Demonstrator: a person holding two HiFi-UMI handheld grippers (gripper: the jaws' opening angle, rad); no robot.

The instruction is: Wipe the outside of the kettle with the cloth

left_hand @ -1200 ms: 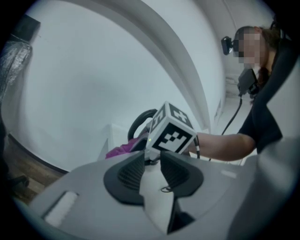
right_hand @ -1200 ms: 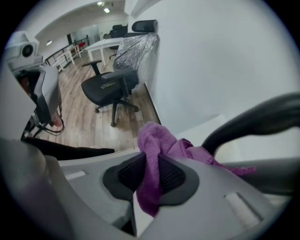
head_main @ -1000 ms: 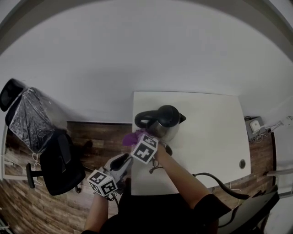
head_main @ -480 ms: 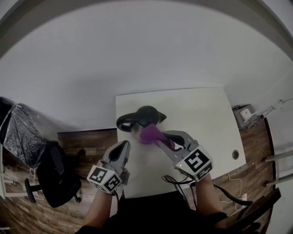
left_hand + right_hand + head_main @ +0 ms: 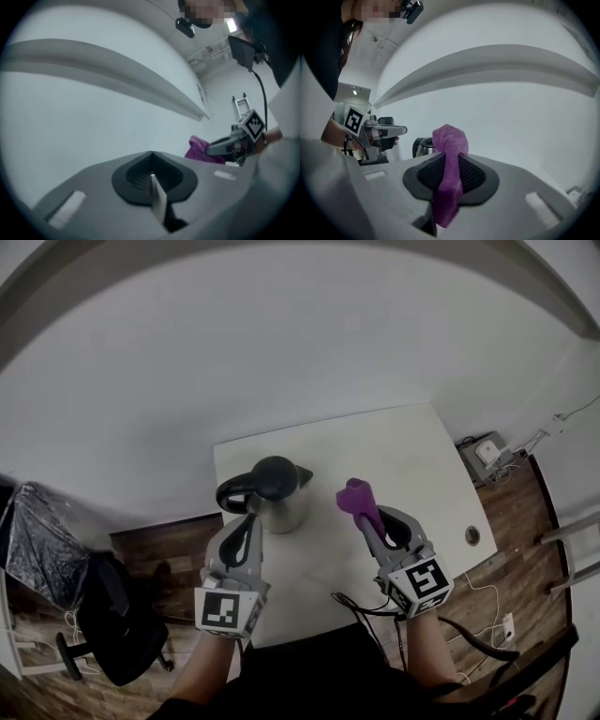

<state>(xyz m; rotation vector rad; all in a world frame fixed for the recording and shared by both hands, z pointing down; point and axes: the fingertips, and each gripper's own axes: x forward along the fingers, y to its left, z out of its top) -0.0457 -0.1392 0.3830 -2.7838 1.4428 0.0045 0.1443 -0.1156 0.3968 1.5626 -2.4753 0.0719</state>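
Note:
A steel kettle (image 5: 277, 495) with a black lid and handle stands on the white table (image 5: 422, 456), near its left edge; it also shows small in the right gripper view (image 5: 423, 146). My right gripper (image 5: 364, 514) is raised to the right of the kettle, apart from it, and shut on a bunched purple cloth (image 5: 355, 495) (image 5: 449, 154) that sticks out past its jaws. My left gripper (image 5: 247, 524) is shut with nothing in it, its tips close in front of the kettle's handle side. In the left gripper view only wall, the cloth (image 5: 202, 150) and the right gripper show.
A black office chair (image 5: 117, 624) and a foil-covered object (image 5: 37, 540) stand on the wood floor at the left. Dark cables (image 5: 361, 601) hang at the table's near edge. A cable hole (image 5: 472, 535) sits near its right corner. A small white box (image 5: 485, 451) lies on the floor beyond.
The right gripper carried the cloth from the kettle's left side across to its right and lifted it off the kettle. The left gripper rose toward the kettle.

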